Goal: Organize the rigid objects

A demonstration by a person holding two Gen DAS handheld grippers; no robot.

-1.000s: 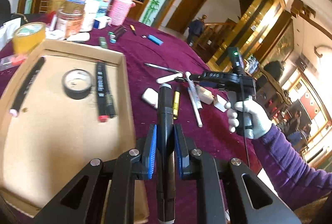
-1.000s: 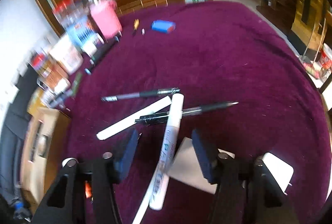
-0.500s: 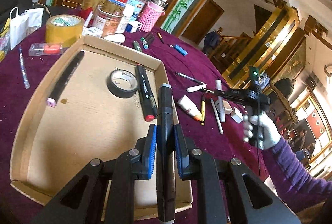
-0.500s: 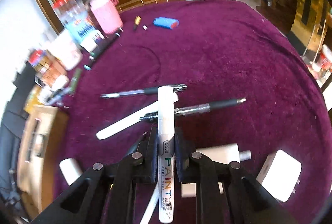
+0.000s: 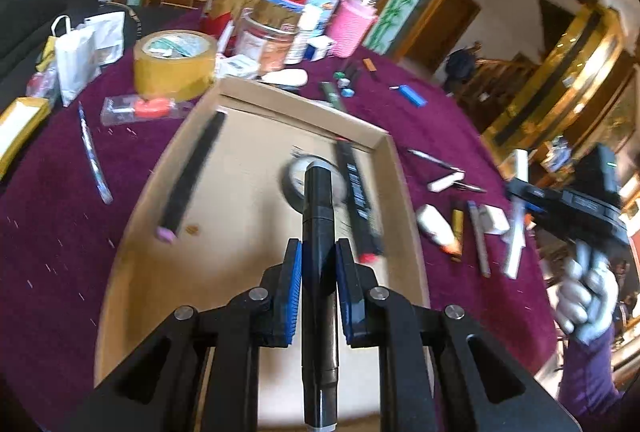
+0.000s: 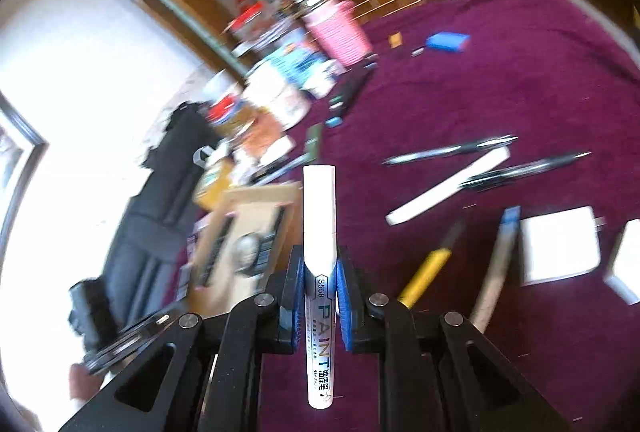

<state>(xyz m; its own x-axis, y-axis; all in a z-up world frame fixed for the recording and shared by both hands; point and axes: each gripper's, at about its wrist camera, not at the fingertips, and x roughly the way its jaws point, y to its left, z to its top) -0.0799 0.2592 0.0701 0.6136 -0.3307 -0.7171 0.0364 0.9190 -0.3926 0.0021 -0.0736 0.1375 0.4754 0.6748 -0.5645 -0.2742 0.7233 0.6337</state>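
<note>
My left gripper (image 5: 318, 272) has its jaws clamped on a black marker (image 5: 318, 232) above the cardboard tray (image 5: 384, 139), which already holds a tape roll (image 5: 296, 171) and two dark markers ahead of the jaws, while my right gripper (image 6: 320, 280), whose jaws have just been closing, grips a white paint marker (image 6: 319, 232) clear of the bench (image 6: 520, 71). I judge the sorting under way: two markers are in transit, and several pens (image 6: 448, 151) and small white blocks lie loose right of my right jaws. Bare tray floor lies left of my left jaws; its raised walls need clearing.
</note>
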